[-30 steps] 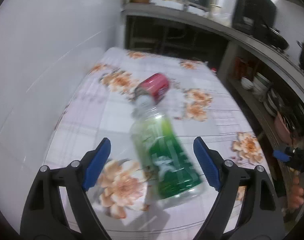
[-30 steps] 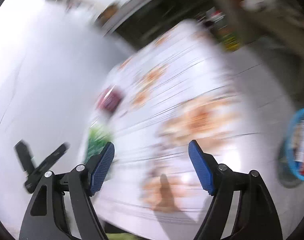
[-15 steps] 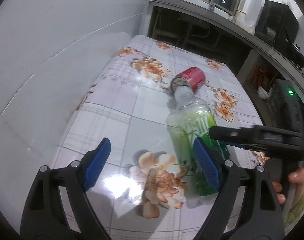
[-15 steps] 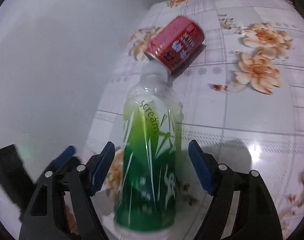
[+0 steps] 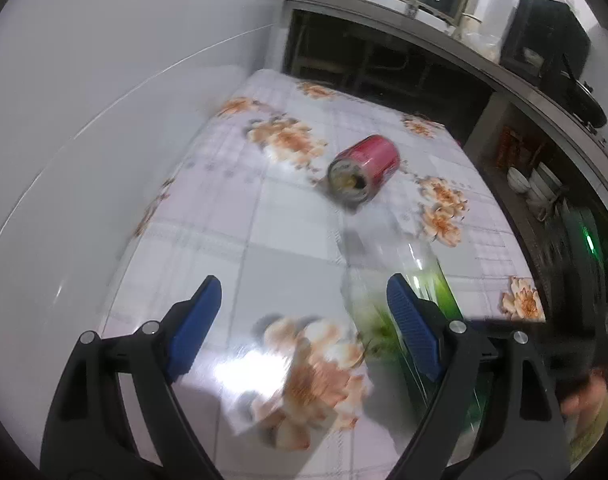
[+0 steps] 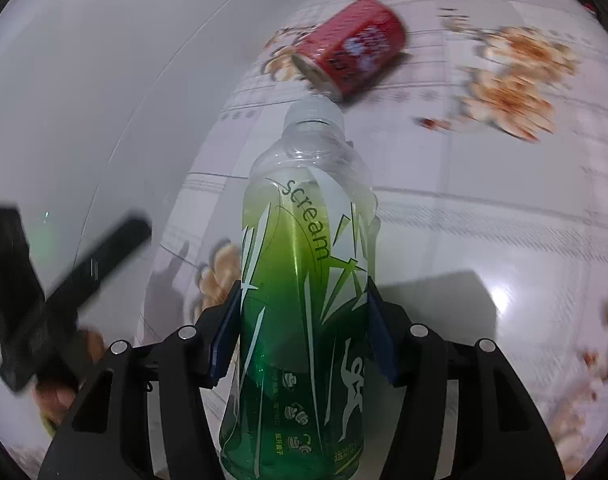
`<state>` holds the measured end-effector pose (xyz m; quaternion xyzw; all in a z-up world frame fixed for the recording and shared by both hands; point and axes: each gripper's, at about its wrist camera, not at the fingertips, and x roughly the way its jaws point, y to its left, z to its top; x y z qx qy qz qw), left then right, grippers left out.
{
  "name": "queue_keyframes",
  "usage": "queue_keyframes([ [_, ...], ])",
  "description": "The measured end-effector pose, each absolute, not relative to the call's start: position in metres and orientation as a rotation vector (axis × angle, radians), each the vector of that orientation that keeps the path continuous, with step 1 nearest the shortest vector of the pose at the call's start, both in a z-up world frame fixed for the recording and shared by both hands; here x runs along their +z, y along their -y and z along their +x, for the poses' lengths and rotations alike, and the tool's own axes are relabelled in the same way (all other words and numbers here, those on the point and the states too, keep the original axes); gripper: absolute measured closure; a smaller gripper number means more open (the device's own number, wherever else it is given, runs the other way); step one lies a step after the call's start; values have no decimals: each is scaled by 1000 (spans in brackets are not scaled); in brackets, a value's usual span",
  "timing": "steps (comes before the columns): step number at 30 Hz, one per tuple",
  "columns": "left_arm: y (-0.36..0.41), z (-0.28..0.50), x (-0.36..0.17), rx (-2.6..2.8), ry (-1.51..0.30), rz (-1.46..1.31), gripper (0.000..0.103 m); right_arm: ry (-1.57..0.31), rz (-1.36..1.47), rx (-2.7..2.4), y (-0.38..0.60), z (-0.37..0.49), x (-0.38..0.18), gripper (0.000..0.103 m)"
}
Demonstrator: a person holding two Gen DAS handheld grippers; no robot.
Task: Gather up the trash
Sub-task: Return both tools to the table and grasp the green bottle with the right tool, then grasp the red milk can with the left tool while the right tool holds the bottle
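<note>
A clear plastic bottle with a green label [image 6: 304, 280] lies on the flowered tablecloth [image 6: 484, 220], neck pointing away from me. My right gripper [image 6: 304, 316] straddles its middle, jaws closing, both blue pads against its sides. A red can [image 6: 352, 52] lies on its side just beyond the bottle's mouth. In the left wrist view my left gripper [image 5: 299, 320] stands open over bare cloth, with the bottle [image 5: 440, 284] just behind its right finger and the can [image 5: 364, 168] farther back. The left gripper's body [image 6: 83, 272] shows blurred at the left.
A white tiled wall [image 5: 103, 80] runs along the table's left side. Beyond the table stands a dark counter [image 5: 424, 32] with a pot and a bottle on it. Shelves with bowls [image 5: 536, 184] line the right. A hand [image 5: 588, 396] holds the right gripper.
The right gripper swung in over the bottle and its jaws narrowed onto the bottle's sides. In the left view the bottle has drifted from between the fingers to behind the right one.
</note>
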<state>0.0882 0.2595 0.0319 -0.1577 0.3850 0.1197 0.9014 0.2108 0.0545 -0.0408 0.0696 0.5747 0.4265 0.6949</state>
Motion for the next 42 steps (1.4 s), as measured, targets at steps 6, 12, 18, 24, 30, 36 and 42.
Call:
queue_keyframes([
  [6,-242,148,33,138,-775,-246,18,-1224,182,821,21,204,-39,47],
  [12,-234,209,22,123,-767,-125,17,-1190,270,707,94,207,-41,47],
  [18,-241,258,4,122,-757,-37,14,-1176,339,680,126,200,-44,47],
  [24,-253,288,-21,93,-830,-74,14,-1160,318,671,122,196,-40,47],
  [30,-255,289,-30,75,-818,-115,32,-1161,347,675,124,194,-42,47],
  [36,-227,269,-15,69,-801,-9,38,-1165,341,669,122,194,-44,47],
  [42,-190,227,13,8,-760,74,41,-1163,337,652,123,194,-44,47],
])
